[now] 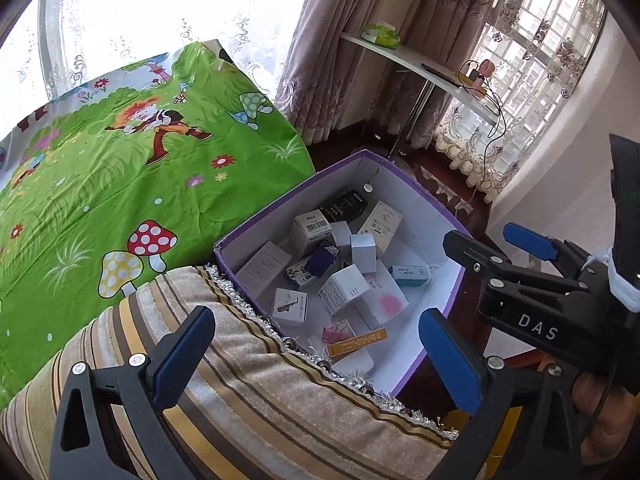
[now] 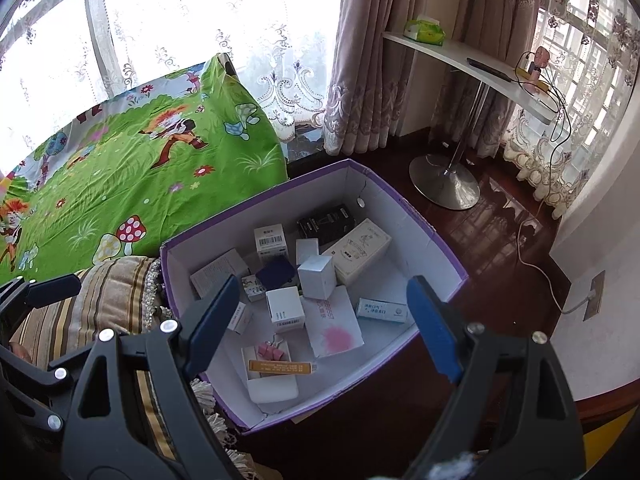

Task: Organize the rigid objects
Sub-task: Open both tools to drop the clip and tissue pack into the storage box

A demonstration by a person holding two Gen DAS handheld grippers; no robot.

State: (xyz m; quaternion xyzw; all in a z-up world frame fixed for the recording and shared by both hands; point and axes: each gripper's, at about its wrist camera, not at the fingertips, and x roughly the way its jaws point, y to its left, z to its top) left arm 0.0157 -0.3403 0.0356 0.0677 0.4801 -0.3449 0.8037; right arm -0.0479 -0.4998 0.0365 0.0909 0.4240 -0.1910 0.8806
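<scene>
A purple box [image 1: 288, 196] [image 2: 256, 204] with a white inside stands on the dark floor and holds several small boxes. Among them are a white cube box [image 1: 363, 252] [image 2: 316, 276], a black box [image 1: 344, 206] [image 2: 326, 222], a teal-and-white box [image 1: 410, 275] [image 2: 380, 310], a slim orange box [image 1: 357, 342] [image 2: 280, 367] and pink binder clips [image 1: 334, 332] [image 2: 274, 350]. My left gripper [image 1: 318, 360] is open over the box's near edge, with nothing in it. My right gripper [image 2: 324, 326] hovers open above the box, also with nothing between its pads.
A striped cushion [image 1: 240, 380] [image 2: 100, 292] presses against the box's left side. Behind it lies a green cartoon sheet [image 1: 120, 160] [image 2: 140, 160]. A white-topped table [image 1: 420, 64] on a chrome base [image 2: 444, 184] stands by the curtains. A cable runs to a wall socket [image 2: 594, 294].
</scene>
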